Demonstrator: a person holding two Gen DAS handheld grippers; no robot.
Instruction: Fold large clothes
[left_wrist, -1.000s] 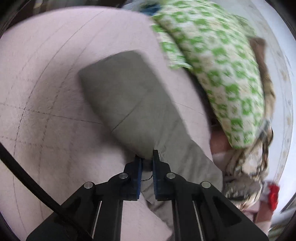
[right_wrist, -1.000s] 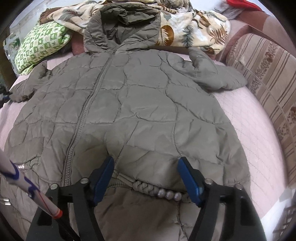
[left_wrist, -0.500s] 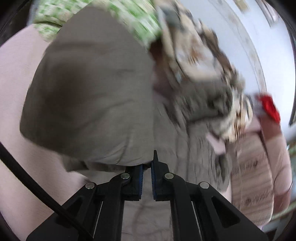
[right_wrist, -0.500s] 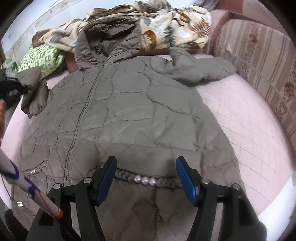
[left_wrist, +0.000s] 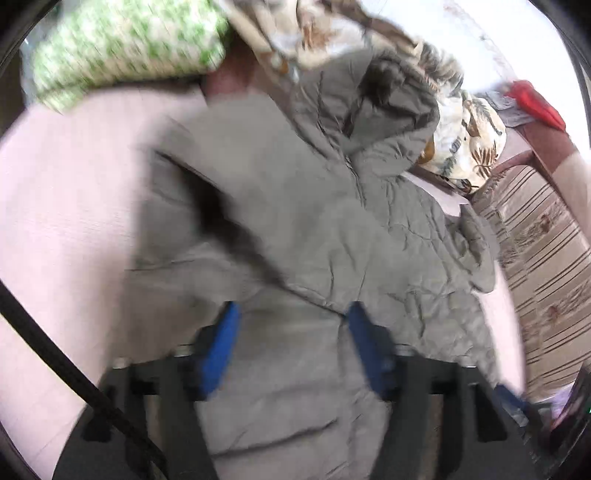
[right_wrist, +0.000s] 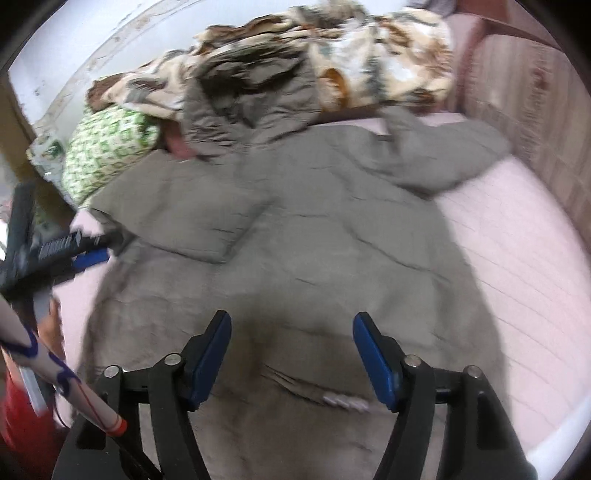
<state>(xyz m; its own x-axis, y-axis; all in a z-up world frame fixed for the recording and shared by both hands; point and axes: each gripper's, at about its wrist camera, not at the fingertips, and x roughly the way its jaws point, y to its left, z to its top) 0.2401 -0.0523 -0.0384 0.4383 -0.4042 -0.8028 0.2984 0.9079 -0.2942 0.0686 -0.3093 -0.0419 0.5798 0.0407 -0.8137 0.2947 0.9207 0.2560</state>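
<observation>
— So what surface is the work on?
— A bed with a pale pink quilted cover (right_wrist: 517, 258). Beyond the right hand-held gripper (right_wrist: 291, 354) lie a green-and-white pillow (right_wrist: 107, 151), up to its left, and a leaf-print blanket (right_wrist: 388, 66) against a white wall, with a striped sofa back (right_wrist: 535, 110) off to its right.
— And the coat?
— The grey padded coat (right_wrist: 332, 251) lies spread on the bed, just ahead of both tools, hood toward the blanket.
— What differs from half a second earlier?
— The left hand-held gripper (left_wrist: 291, 339) was then clamped on the sleeve (right_wrist: 192, 218) and carrying it; now its blue fingers stand wide apart, empty, and the sleeve lies folded across the coat's chest. The right one's fingers stand apart too, above the hem, as before.
— Any containers?
— None can be made out; both views are blurred.
</observation>
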